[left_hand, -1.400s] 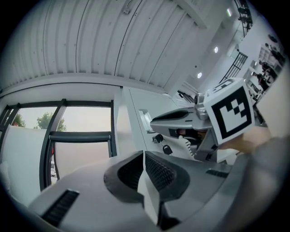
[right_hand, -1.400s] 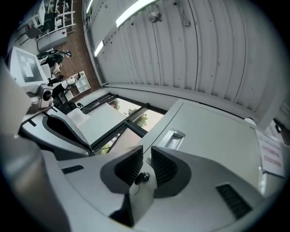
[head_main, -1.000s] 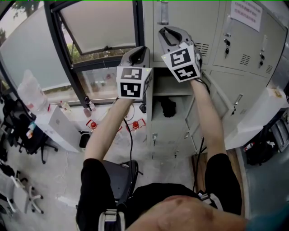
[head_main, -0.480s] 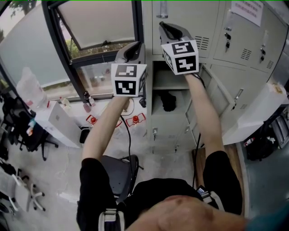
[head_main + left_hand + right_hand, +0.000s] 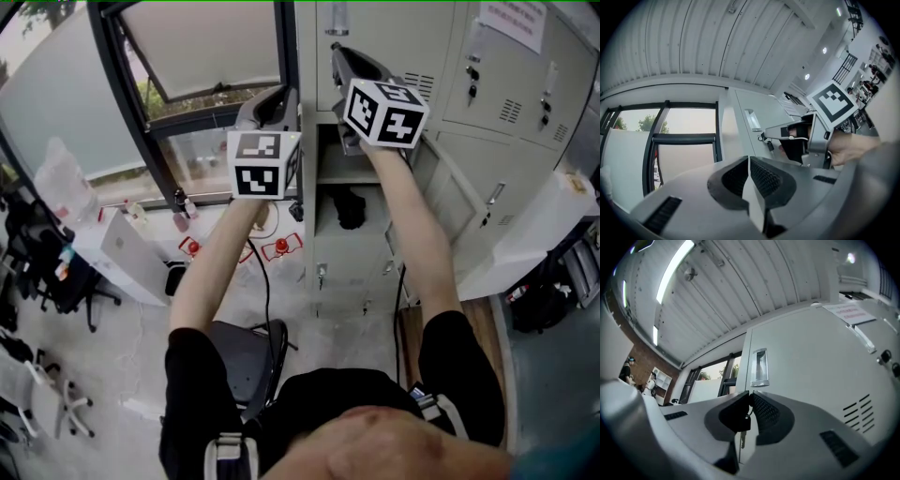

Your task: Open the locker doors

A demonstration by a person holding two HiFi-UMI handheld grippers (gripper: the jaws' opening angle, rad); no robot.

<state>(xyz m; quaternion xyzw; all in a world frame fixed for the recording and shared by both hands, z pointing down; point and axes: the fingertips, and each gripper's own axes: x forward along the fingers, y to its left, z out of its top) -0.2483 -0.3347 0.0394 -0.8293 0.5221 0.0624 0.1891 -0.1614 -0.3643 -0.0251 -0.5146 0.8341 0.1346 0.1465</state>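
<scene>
**Clerk:** Locker doors (image 5: 487,103), grey bank beside the window (image 5: 206,47): tally?

**Checker:** One middle door (image 5: 450,197) swung open, compartment (image 5: 349,178) exposed. The top door (image 5: 801,357) above it is shut, as are the lower and right-hand doors.

**Clerk:** Grippers?

**Checker:** The right gripper (image 5: 749,398) is at the top door's lock, its jaws just closing and pinched on the key (image 5: 742,422). The left gripper (image 5: 749,164) is alongside, jaws together, nothing between them. Judged: one door opened, top door in hand, several left.

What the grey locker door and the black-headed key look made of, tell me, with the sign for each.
Locker door: likely painted sheet metal; smooth pale grey matte face, punched vent slots.
Key: black head, probably plastic, dull; a silvery, seemingly metal part hangs below it.
</scene>
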